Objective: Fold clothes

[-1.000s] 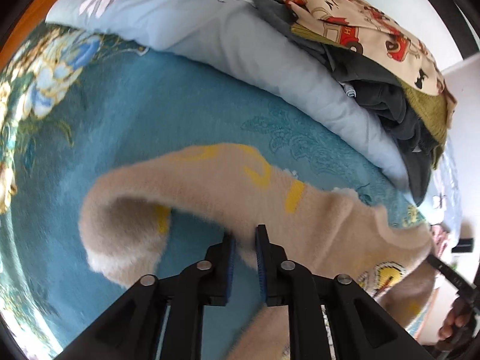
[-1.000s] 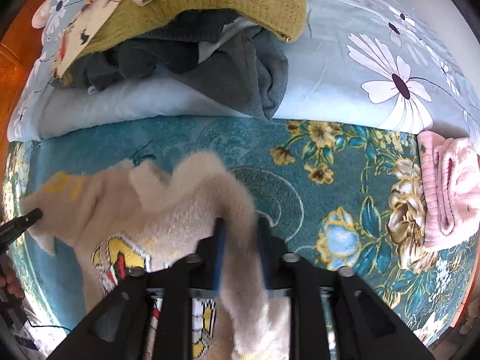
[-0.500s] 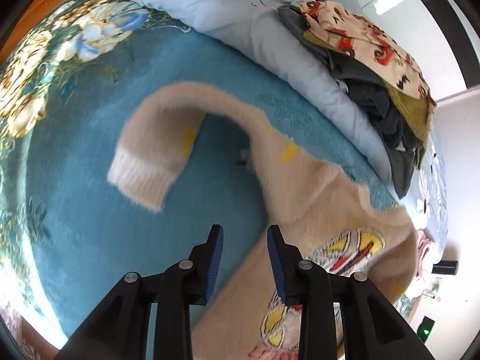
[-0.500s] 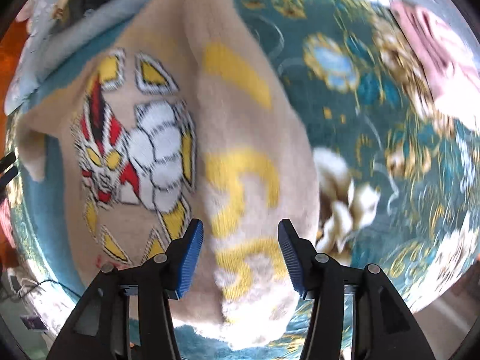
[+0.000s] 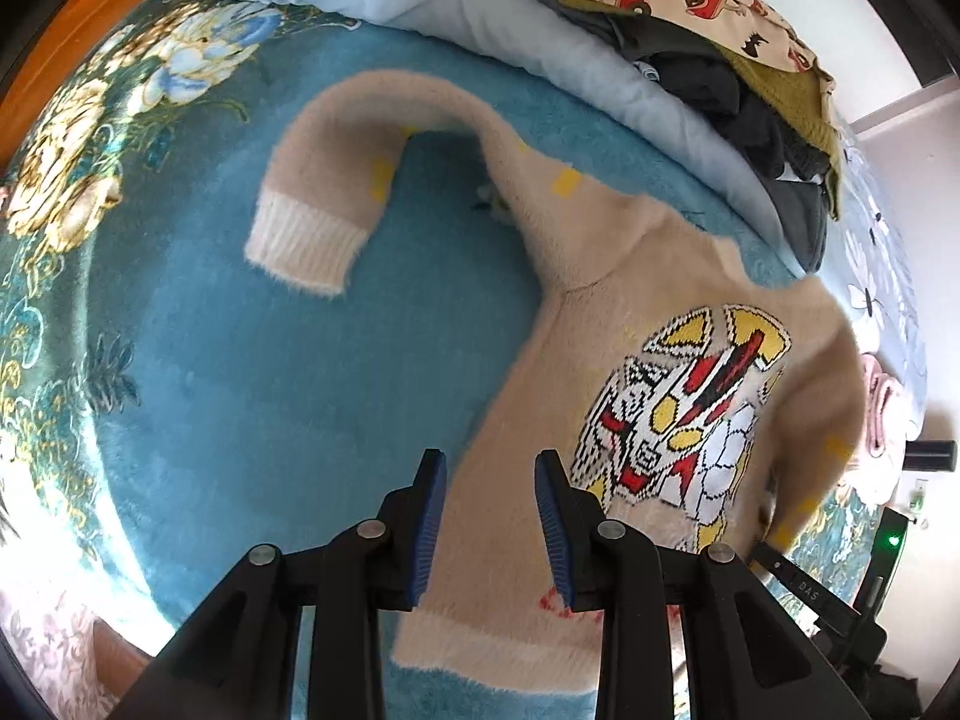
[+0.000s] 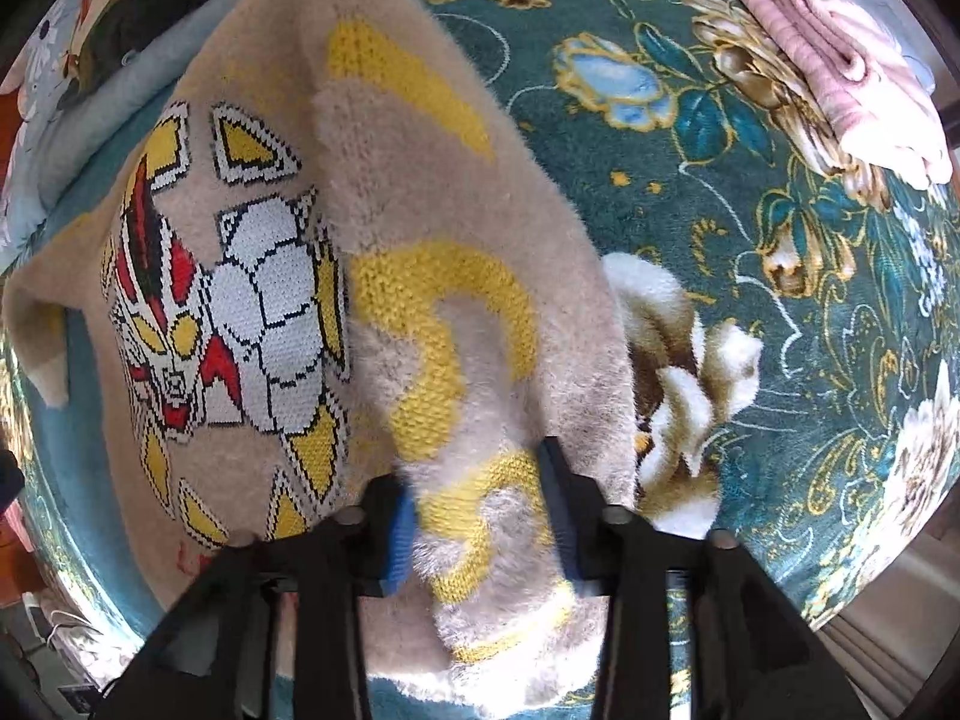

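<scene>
The beige sweater [image 5: 606,324] lies spread across the teal floral blanket [image 5: 240,396], its hem cut off behind the claws at the bottom of both frames, and the red lettering near that hem is too hidden to read. Right claw [image 6: 480,498] has just been closing and now pinches the folded-over sleeve [image 6: 474,396] with its yellow pattern. Left claw [image 5: 489,510] hangs spread at lower centre with its jaws apart, holding nothing, over the sweater's side edge.

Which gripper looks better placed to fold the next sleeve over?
The right gripper: its jaws, just closing, pinch the yellow-patterned sleeve. The left gripper hangs open over the sweater edge.
</scene>
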### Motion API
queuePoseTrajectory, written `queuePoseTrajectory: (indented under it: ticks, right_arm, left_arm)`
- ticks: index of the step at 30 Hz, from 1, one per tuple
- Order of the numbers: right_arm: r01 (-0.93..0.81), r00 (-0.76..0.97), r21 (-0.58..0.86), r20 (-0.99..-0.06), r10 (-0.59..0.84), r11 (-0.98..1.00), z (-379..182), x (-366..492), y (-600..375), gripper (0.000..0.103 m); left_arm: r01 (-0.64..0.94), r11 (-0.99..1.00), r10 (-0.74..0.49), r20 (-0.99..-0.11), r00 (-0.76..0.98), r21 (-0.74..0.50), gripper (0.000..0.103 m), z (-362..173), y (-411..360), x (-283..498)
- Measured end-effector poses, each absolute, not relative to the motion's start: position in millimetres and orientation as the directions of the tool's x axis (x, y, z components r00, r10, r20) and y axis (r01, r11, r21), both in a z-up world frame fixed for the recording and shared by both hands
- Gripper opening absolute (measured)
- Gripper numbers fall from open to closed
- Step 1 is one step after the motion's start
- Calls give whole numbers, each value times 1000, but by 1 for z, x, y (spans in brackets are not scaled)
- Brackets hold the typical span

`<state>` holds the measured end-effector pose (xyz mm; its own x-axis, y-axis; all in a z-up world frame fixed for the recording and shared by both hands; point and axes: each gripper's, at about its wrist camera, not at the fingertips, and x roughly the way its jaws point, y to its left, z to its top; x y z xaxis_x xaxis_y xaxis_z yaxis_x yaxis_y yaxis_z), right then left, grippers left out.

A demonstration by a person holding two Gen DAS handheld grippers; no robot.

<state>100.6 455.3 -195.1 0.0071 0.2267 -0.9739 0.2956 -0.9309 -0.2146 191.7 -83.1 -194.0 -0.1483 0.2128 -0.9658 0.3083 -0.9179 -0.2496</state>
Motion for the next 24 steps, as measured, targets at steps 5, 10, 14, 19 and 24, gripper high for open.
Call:
queuePoseTrajectory:
  ticks: [5, 10, 14, 19, 24]
  right_arm:
    - [351, 20, -162, -983, 180, -922, -192, 90, 459, 9]
    - [388, -26, -162, -986, 165, -908, -167, 48, 484, 8]
    - [367, -74, -202, -979, 188, -908, -145, -15, 519, 8]
    - [387, -40, -200, -979, 200, -900, -161, -51, 541, 8]
    - [382, 1, -204, -975, 221, -902, -191, -56, 539, 8]
  left_arm:
    - [371, -903, 171, -973, -154, -218, 34, -186, -73, 202]
    - [417, -887, 142, -976, -167, -201, 34, -173, -47, 210]
    - [428, -880, 136, -974, -183, -204, 34, -165, -25, 211]
    - [441, -875, 124, -973, -194, -199, 35, -159, -7, 208]
    - [483, -855, 90, -972, -217, -187, 35, -152, -17, 202]
